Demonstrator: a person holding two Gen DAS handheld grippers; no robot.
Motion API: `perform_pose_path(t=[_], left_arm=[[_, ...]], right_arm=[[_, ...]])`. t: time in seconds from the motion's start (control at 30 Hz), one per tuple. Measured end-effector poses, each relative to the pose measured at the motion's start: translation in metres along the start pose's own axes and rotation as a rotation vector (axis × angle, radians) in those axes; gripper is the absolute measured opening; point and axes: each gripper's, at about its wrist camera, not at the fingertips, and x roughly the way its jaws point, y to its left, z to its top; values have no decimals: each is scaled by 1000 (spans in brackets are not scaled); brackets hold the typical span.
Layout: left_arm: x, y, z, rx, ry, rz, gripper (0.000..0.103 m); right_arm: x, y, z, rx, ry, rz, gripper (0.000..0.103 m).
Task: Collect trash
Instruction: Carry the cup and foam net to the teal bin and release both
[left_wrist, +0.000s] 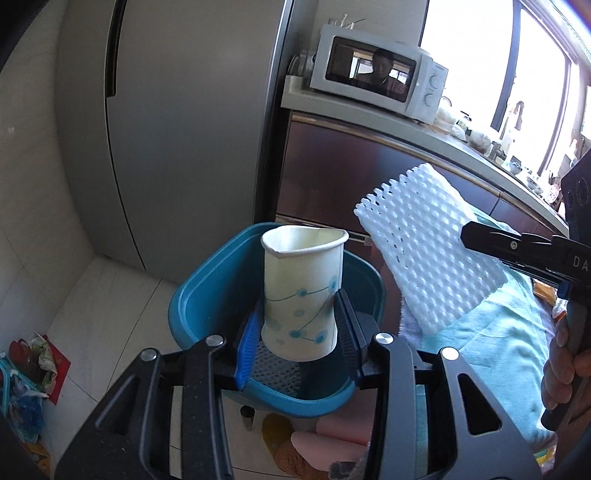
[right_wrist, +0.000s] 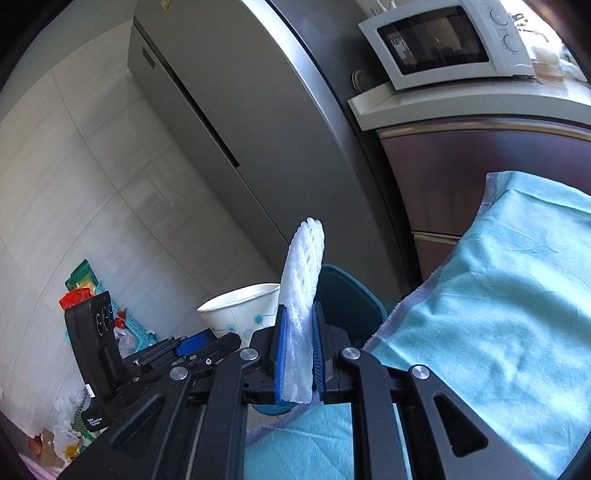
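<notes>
While your left gripper (left_wrist: 299, 328) clamps the paper cup (left_wrist: 301, 291) near its base, the cup stands upright between the pads, its rim pinched out of round, directly over the open blue bin (left_wrist: 207, 291). Some white netting already lies on the bin floor under the cup. Blue dot-and-line print faces the left wrist camera.

Your right gripper (right_wrist: 299, 354) is clamped on the white foam net sleeve (right_wrist: 301, 280): blue pads squeeze its lower end flat, and the rest sticks up and forward past the fingertips. From the left wrist view the sleeve (left_wrist: 424, 247) hangs just right of the cup, above the bin's right edge, apart from the cup.

Surroundings: the bin sits just beside a teal cloth (right_wrist: 498, 295) covering a raised surface on the right. Behind it stand a grey fridge (left_wrist: 184, 129) and a dark cabinet with a white microwave (left_wrist: 380, 74) on the counter. Bags and packaging (left_wrist: 26, 373) clutter the tiled floor at far left. Nothing lies between cup and bin opening.

Pose: both grippers tilt downward toward the bin, side by side. Your right hand (left_wrist: 565, 365) shows at the frame edge, fingers wrapped round the handle.
</notes>
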Motion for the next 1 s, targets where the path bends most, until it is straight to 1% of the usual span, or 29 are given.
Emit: perform_pose_path(t=[0.17,0.47,0.6,0.67,0.7,0.73,0.77,0.8,1.0], left_arm=[[17,1,-2,-10,25,17,39],[45,5,-6,-31,70,47,39],[60,5,-3,-41,91,57,39],[66,4,-3,-48,99,60,39],[70,4,-3,-53,103,65,40],[74,5,-3,-58,108,67,42],[77,5,-4,-66,112,65,46],[81,6,-4,-73,117,63,48],[89,4,-9,-94,123,57,49]], right_arm=[[27,0,4,-8,48,-30,12],[63,-2,6,-7,123,-79,12],[75,-2,5,-14,153,-95,14],[80,-2,5,-14,163,-107,17],[82,-3,6,-7,170,-115,21],[84,-4,6,-3,174,-117,24],[83,-4,4,0,175,-118,24],[82,-5,4,4,172,-117,24],[77,-13,2,22,154,-108,26]])
